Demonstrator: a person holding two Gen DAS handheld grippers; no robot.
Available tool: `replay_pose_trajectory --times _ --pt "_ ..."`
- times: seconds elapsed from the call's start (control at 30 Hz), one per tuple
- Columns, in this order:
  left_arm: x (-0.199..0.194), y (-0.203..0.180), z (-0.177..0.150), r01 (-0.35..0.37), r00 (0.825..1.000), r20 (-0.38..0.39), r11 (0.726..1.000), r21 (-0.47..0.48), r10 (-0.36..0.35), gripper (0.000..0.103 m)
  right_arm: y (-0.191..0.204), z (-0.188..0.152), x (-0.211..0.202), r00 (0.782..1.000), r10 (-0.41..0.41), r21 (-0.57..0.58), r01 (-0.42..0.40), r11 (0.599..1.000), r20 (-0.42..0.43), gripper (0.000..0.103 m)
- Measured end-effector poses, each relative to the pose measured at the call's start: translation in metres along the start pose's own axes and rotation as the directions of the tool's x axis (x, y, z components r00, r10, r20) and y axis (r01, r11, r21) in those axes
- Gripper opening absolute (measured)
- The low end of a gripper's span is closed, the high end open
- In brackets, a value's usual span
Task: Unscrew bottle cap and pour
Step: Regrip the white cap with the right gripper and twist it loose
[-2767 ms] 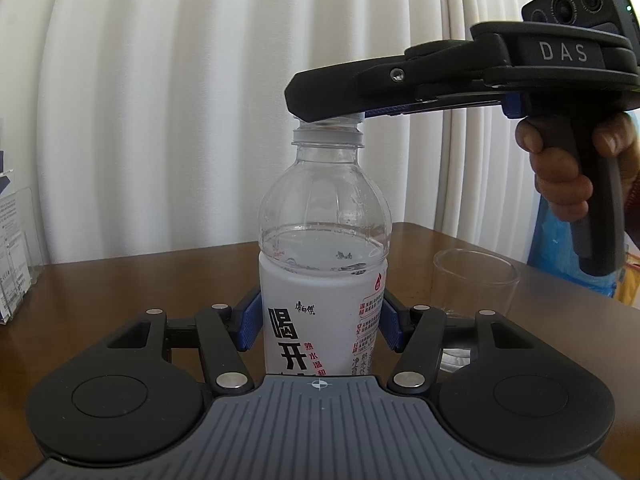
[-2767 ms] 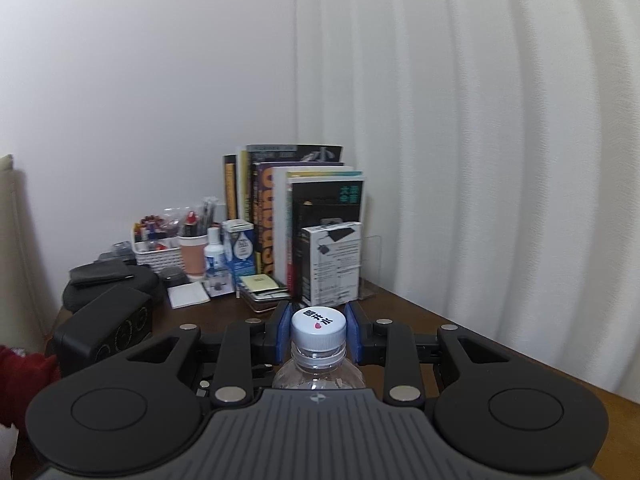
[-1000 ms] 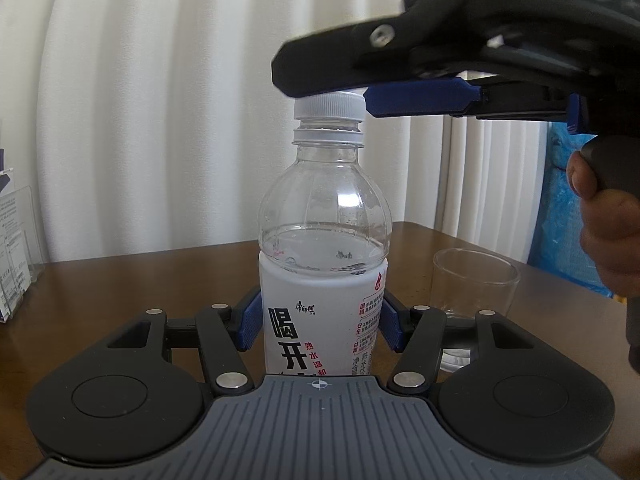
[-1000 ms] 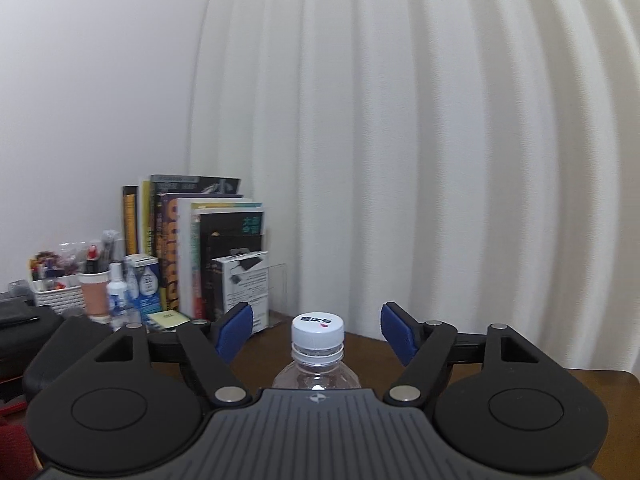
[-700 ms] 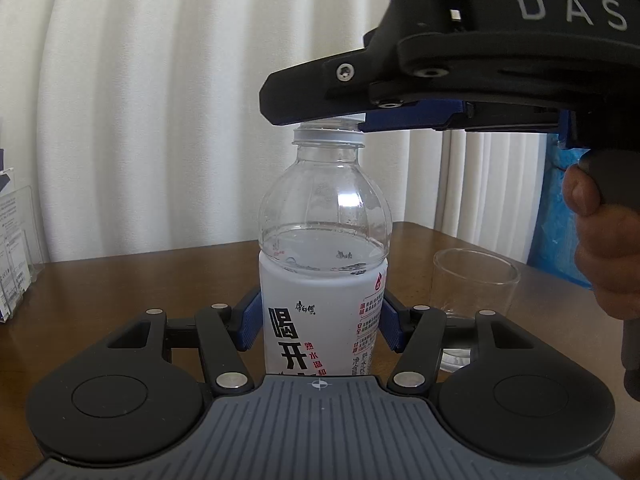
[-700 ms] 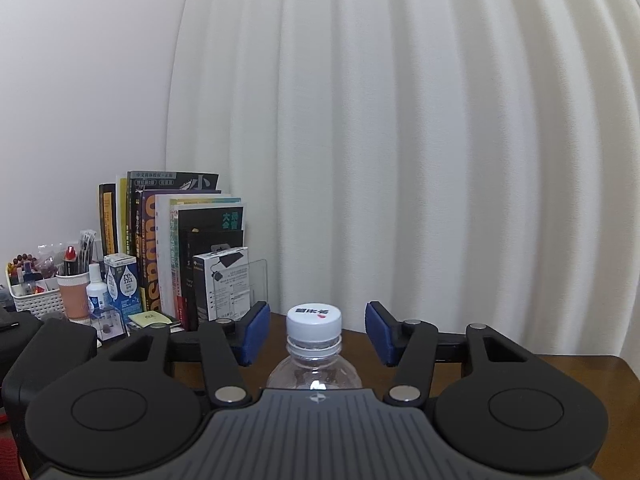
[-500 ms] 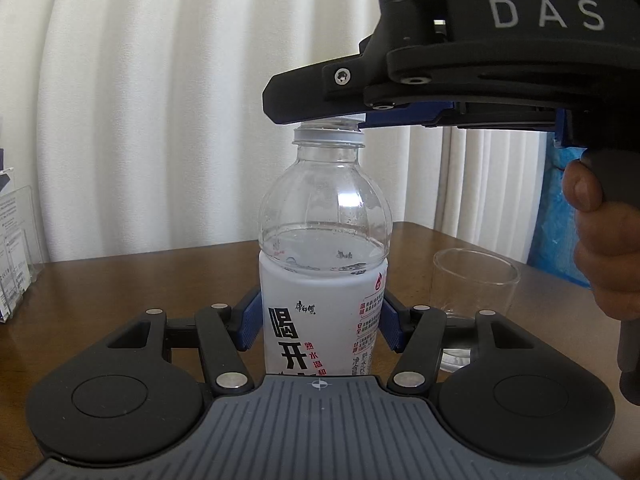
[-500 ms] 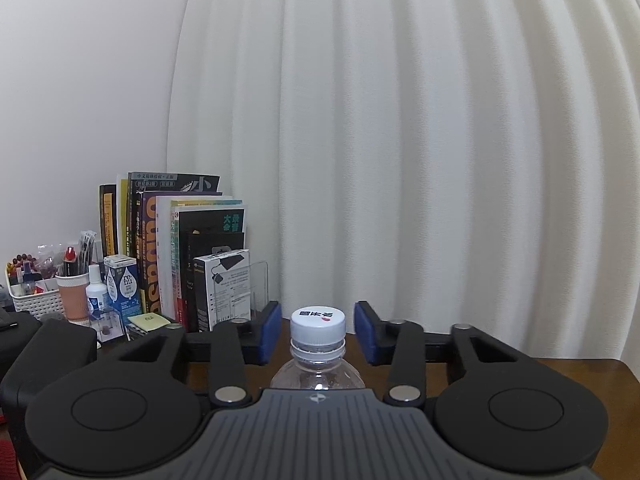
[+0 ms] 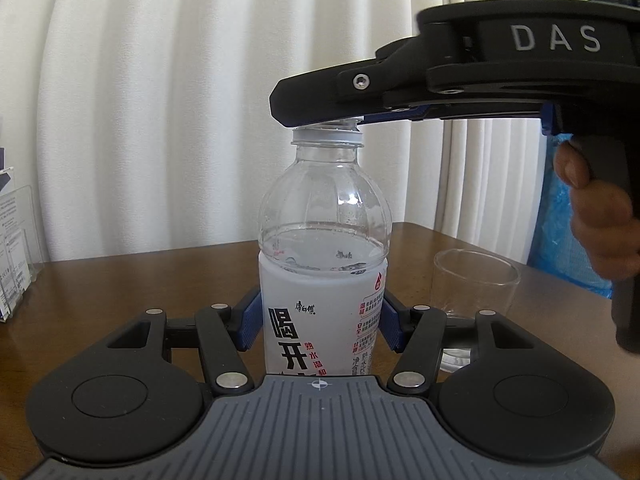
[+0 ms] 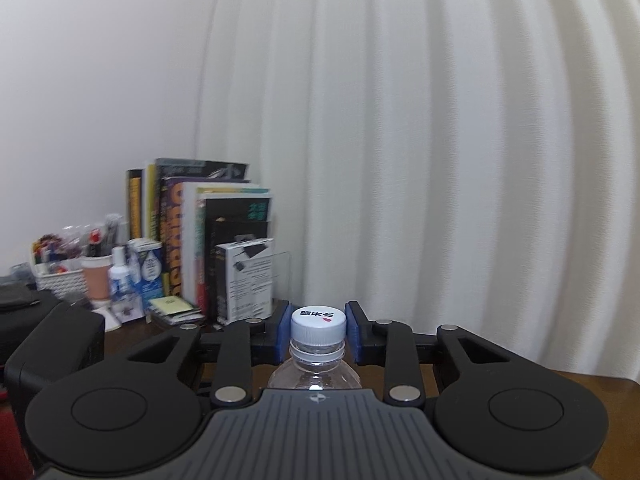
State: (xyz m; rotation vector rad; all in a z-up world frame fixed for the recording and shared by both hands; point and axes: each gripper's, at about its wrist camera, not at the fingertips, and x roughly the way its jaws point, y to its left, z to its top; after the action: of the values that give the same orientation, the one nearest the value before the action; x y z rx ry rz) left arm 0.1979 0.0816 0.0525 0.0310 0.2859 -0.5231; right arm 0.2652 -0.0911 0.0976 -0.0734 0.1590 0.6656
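Observation:
A clear plastic water bottle (image 9: 323,240) with a white label stands upright on the brown table (image 9: 120,280), about two-thirds full. My left gripper (image 9: 320,320) is shut on the bottle's labelled body. The bottle's white cap (image 10: 318,325) sits on the neck. My right gripper (image 10: 318,330) is shut on the cap, its blue pads pressed against both sides. In the left wrist view the right gripper (image 9: 320,118) reaches in from the right and hides the cap. An empty clear glass (image 9: 474,286) stands on the table right of the bottle.
A row of books (image 10: 200,236) and a white box (image 10: 250,276) stand at the table's far left by the curtain. Small bottles and a basket of pens (image 10: 60,268) sit beside them. A black case (image 10: 40,344) lies nearer. A blue bag (image 9: 572,240) is right of the glass.
My right gripper, open around the cap a second ago, has closed on it and has swung round with it. The left gripper and bottle have not moved.

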Motion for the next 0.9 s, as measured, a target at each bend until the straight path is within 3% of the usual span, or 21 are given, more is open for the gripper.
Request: replay_pose_trajectory --times 0.13,0.2,0.47,0.9 --pt "0.002 -0.001 0.000 0.001 1.000 0.000 1.000 0.004 -0.001 0.058 -0.019 0.004 0.002 0.993 0.112 0.008 -0.112 0.994 -0.023 0.031" --pt "0.004 -0.001 -0.001 0.001 1.000 0.000 1.000 0.008 -0.001 0.058 -0.032 0.007 0.003 0.981 0.188 0.018 -0.188 0.982 -0.038 0.031" --pt "0.004 -0.001 -0.002 0.001 1.000 0.002 1.000 0.011 -0.001 0.058 -0.053 0.019 0.010 0.932 0.349 -0.023 -0.353 0.935 -0.096 0.031" --pt "-0.006 -0.002 -0.005 0.002 1.000 0.002 1.000 0.013 -0.002 0.058 -0.058 0.018 0.008 0.910 0.404 -0.118 -0.413 0.903 -0.090 0.031"
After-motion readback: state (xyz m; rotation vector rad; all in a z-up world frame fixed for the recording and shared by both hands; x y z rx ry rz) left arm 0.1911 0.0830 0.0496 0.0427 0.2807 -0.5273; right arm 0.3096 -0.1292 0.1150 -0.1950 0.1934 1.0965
